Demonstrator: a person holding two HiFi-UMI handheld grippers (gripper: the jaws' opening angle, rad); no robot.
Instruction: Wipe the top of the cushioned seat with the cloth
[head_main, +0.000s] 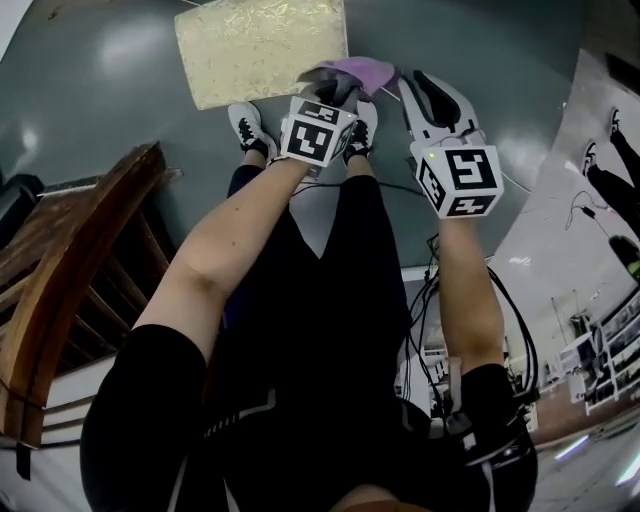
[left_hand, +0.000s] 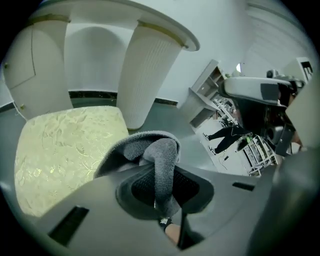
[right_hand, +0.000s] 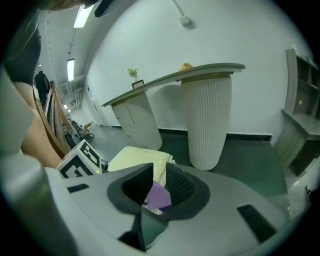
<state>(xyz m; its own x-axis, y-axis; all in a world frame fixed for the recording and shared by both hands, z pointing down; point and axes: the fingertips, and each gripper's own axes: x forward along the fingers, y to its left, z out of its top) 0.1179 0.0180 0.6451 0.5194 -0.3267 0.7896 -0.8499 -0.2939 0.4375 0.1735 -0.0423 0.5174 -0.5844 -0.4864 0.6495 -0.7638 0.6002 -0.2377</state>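
The cushioned seat (head_main: 260, 45) is a pale yellow patterned pad on the floor ahead of the person's feet. A purple cloth (head_main: 355, 72) hangs just off its near right corner. My left gripper (head_main: 335, 92) is shut on the cloth (left_hand: 162, 165), which bunches up over the jaws, with the seat (left_hand: 65, 150) ahead to the left. My right gripper (head_main: 405, 80) is at the cloth's right end. A purple piece of cloth (right_hand: 158, 196) fills the narrow gap between its pads from one pad to the other.
A white ribbed pedestal (left_hand: 150, 75) under a curved counter stands just beyond the seat. A wooden chair frame (head_main: 60, 290) is at the person's left. Cables (head_main: 430, 300) trail on the floor at the right. The person's shoes (head_main: 245, 125) stand at the seat's near edge.
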